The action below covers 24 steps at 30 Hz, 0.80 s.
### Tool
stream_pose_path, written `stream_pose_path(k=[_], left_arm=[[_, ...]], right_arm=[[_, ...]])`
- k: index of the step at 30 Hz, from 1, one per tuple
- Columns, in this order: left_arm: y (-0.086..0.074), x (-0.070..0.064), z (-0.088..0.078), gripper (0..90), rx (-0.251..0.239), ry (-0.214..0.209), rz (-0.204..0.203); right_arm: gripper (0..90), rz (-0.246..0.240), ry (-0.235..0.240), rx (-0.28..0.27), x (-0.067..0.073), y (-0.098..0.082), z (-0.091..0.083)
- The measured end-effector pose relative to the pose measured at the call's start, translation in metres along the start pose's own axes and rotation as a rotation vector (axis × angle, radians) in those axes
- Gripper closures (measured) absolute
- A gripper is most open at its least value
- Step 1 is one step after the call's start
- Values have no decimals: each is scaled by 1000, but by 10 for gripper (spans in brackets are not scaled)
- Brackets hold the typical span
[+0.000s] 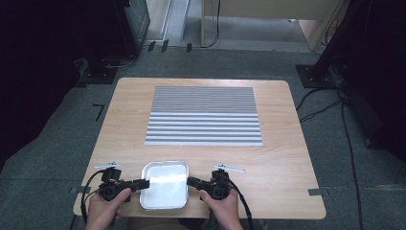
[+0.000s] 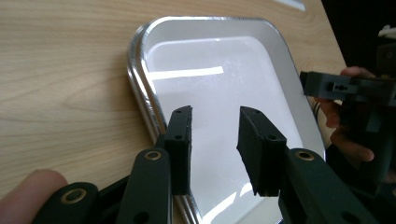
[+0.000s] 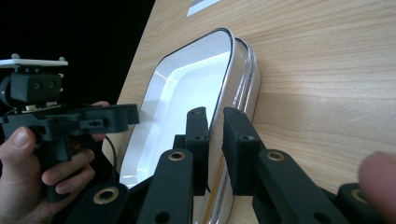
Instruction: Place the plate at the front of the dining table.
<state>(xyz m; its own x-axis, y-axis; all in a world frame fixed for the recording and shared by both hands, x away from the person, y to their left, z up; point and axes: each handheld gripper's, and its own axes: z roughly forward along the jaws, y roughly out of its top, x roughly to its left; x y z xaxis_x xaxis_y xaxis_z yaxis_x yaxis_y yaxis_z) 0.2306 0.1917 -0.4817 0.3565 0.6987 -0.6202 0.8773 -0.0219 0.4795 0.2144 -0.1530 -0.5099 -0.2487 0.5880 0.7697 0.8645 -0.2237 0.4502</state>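
Observation:
A shallow, empty metal tray (image 1: 165, 164) lies at the table's front centre. My left gripper (image 1: 145, 183) is at the tray's left edge. In the left gripper view it (image 2: 215, 114) is open, its jaws spread over the tray (image 2: 210, 60), the left one above the rim. My right gripper (image 1: 191, 181) meets the tray's right edge. In the right gripper view it (image 3: 215, 114) has its jaws close together with the tray's (image 3: 187, 84) rim running between them. Each view shows the other gripper across the tray: the right gripper (image 2: 327, 86) and the left gripper (image 3: 121, 116).
A grey striped mat (image 1: 203, 115) covers the middle and far part of the wooden table (image 1: 282, 158). The table's front edge is just behind both hands. Cables and dark equipment stand on the floor around the table.

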Motion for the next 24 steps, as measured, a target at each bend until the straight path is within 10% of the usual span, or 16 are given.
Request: stream_pose_path(k=[15,24], left_arm=[[0,7,-3,664,9,4,-21],[0,3,0,663,15,3,-15]], right_arm=[[816,-7,-12,3,3,-2,3],[861,-128,-158,-75,25,-12,5]])
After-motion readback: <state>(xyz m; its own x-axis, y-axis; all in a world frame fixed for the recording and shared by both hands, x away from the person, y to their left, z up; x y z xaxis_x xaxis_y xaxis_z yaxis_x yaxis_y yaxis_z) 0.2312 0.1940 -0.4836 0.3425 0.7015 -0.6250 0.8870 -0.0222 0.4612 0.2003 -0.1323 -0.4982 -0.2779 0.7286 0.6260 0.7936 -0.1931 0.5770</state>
